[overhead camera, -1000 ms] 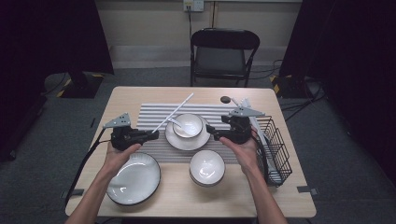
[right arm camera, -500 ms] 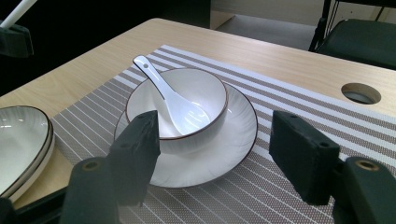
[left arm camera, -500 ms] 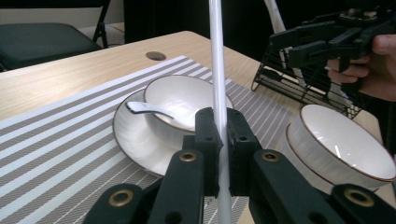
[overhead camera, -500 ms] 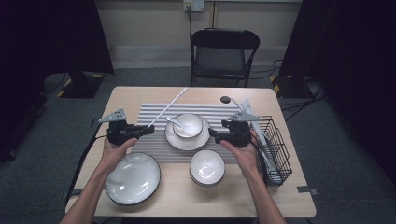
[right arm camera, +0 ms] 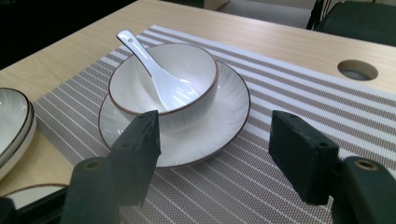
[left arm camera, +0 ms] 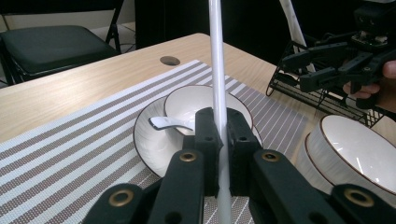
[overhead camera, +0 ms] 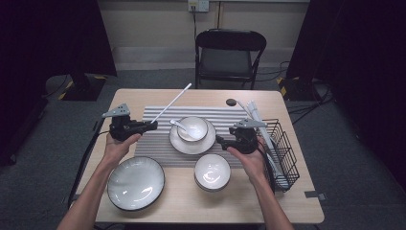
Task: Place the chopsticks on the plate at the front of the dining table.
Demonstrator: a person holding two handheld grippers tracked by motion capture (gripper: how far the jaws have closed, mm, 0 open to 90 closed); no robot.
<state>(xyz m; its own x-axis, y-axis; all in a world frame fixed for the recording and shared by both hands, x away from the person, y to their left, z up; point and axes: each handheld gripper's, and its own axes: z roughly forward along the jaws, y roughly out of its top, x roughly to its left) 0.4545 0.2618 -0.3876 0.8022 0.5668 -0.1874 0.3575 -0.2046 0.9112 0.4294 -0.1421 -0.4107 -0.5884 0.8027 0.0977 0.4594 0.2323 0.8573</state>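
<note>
Left gripper (overhead camera: 143, 126) clamped on white chopstick (overhead camera: 173, 101) left of the small bowl (overhead camera: 193, 128); right gripper (overhead camera: 221, 141), jaws apart and empty after closing a little, just right of it.

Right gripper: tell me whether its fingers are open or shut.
Open. In the right gripper view the right gripper has its two black fingers standing wide apart with nothing between them, short of the white ceramic saucer under the small bowl.
</note>
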